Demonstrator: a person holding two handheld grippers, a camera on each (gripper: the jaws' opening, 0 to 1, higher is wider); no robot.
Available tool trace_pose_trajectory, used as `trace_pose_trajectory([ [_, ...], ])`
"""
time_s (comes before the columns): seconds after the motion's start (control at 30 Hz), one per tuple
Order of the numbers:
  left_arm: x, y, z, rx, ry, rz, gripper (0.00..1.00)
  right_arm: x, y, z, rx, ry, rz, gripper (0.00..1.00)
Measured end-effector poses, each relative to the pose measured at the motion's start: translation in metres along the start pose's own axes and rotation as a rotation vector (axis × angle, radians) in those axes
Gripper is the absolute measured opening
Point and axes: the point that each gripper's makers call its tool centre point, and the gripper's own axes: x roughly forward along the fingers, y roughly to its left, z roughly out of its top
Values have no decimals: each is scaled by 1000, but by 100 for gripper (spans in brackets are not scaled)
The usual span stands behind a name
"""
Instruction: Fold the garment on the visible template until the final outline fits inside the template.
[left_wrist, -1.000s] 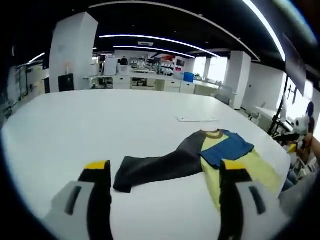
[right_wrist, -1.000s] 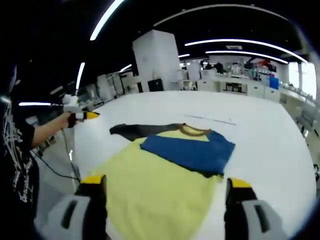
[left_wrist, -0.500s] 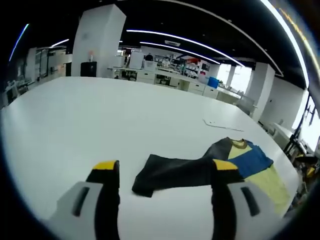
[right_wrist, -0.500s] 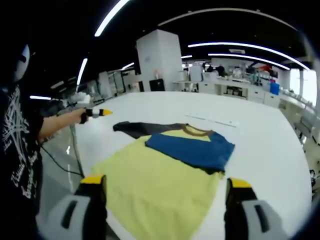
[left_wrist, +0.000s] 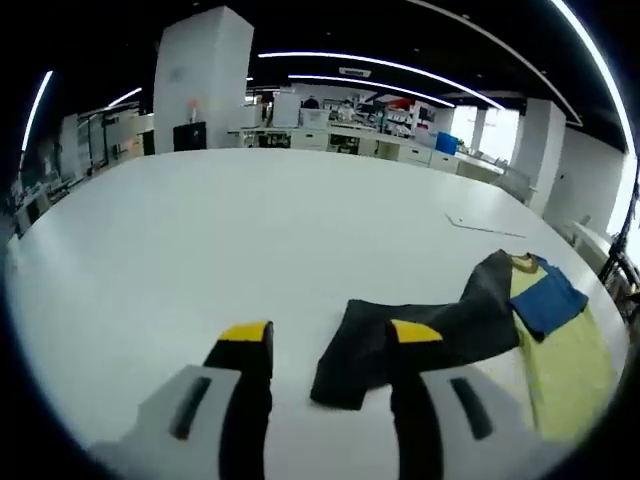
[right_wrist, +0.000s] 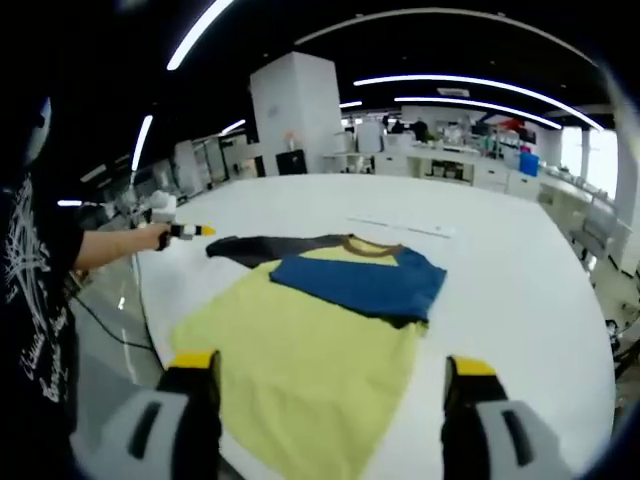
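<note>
The garment, a shirt (right_wrist: 310, 340), lies flat on a large white table (left_wrist: 230, 230). Its body is pale yellow. One sleeve (right_wrist: 355, 285), blue, is already folded across the chest below the brown collar (right_wrist: 362, 243). The other sleeve (left_wrist: 420, 335), dark grey, lies stretched out straight from the shoulder, its cuff end pointing away from the body toward the table edge. A thin pale strip (right_wrist: 400, 226) lies on the table beyond the collar; whether it belongs to the template cannot be told, and no template outline is clear under the cloth.

In the left gripper view, the left gripper (left_wrist: 325, 335) hovers just short of the dark sleeve's cuff, jaws set apart at a moderate width and holding nothing. The sleeve's long axis runs from the cuff, just beyond and partly behind one jaw, away toward the yellow body. In the right gripper view the same gripper appears as a yellow tip (right_wrist: 190, 231) beside the sleeve end, held out by the person's hand (right_wrist: 145, 235).

The right gripper (right_wrist: 325, 385) hangs over the hem side of the yellow body, jaws spread wide and empty.

Judged from this layout, the left gripper is the nearer to the unfolded sleeve, and the coming move probably calls for pinching the cuff and carrying it along the sleeve's axis over the chest.
</note>
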Motion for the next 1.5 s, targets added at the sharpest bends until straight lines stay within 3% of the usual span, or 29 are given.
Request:
trace_pose_trajectory([
  [0.27, 27, -14, -5, 96, 38, -56, 30, 1, 4, -5, -3, 20, 9, 92],
  [0.4, 34, -21, -12, 86, 77, -78, 20, -2, 4, -5, -15, 38, 6, 93],
  [0.53, 33, -13, -24, 173, 154, -40, 17, -5, 3, -3, -8, 32, -5, 93],
  [0.73, 31, -18, -24, 124, 153, -68, 13, -6, 11, -18, -23, 86, 4, 93],
  [0.83, 33, -20, -25, 83, 145, -95, 0, -4, 17, -19, -17, 81, 17, 93],
  [0.97, 28, -13, -17, 69, 89, -55, 0, -2, 29, -15, -32, 67, 59, 94],
  [1.07, 17, -12, -14, 11, 70, -40, 0, -1, 29, -14, -38, 66, 60, 93],
  [1.37, 19, -5, -27, -113, 91, -18, 0, 2, 35, -8, -46, 44, 79, 94],
  [1.43, 18, -6, -28, -105, 97, -8, 3, 2, 35, -8, -47, 44, 78, 94],
  [1.5, 16, -7, -28, -142, 91, -27, 12, 1, 34, -8, -47, 41, 73, 94],
])
